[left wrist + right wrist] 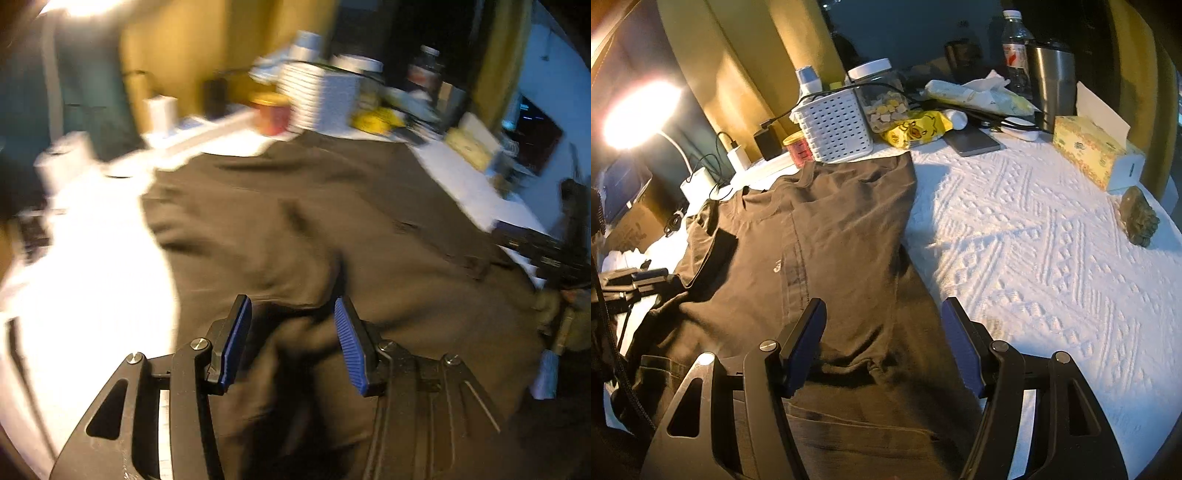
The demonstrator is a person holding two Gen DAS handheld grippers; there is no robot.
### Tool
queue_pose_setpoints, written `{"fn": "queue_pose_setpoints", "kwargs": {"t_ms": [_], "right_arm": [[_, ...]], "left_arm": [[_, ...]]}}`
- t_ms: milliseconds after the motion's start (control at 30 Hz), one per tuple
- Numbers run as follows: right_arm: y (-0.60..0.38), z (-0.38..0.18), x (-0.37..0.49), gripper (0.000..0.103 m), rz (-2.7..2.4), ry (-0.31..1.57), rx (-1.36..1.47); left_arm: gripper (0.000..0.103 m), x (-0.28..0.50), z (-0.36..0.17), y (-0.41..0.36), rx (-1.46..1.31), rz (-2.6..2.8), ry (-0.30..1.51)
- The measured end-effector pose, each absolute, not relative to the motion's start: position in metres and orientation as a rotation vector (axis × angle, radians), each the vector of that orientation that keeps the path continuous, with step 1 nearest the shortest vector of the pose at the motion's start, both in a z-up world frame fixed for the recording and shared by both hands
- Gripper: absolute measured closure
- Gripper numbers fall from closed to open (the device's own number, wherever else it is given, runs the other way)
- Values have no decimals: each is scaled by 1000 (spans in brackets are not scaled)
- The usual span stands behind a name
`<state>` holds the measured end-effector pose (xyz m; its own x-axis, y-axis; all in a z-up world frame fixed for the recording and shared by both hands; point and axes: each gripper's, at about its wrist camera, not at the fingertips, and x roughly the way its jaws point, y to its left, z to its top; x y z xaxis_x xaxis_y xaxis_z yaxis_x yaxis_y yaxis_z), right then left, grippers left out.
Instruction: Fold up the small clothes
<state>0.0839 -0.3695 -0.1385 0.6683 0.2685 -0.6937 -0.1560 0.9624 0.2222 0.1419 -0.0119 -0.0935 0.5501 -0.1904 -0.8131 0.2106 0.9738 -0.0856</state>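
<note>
Brown T-shirt (pixel 827 236), soft and creased, lies spread on the white worktop (pixel 1034 240), whose cover is woven in raised zigzags. Behind it, a white perforated basket (pixel 834 129) holds a bottle, and a clear jar (pixel 882 99) holds yellow and pale pieces. Left tongs (pixel 291 314) gape above a dark fold; right tongs (pixel 882 317) gape above the shirt's hem, gripping nothing.
</note>
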Motion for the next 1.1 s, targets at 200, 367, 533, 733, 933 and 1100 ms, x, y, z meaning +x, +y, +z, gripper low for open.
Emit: {"fn": "queue_pose_setpoints", "kwargs": {"t_ms": [200, 367, 533, 733, 933, 1100], "right_arm": [[-353, -137, 83, 35, 268, 808, 126], [-348, -134, 79, 35, 265, 805, 118], [-345, -134, 75, 35, 260, 807, 111], [-340, -132, 69, 35, 260, 803, 103], [-340, -131, 60, 35, 254, 797, 102], [-342, -129, 50, 35, 253, 788, 101]], "left_arm": [[54, 147, -119, 7, 0, -209, 1024], [54, 133, -118, -16, -2, -326, 1024], [54, 123, -114, -34, 56, -341, 1007], [54, 116, -121, -49, 52, -440, 1049], [54, 104, -118, -54, 58, -447, 1032], [54, 107, -110, -43, 75, -360, 973]]}}
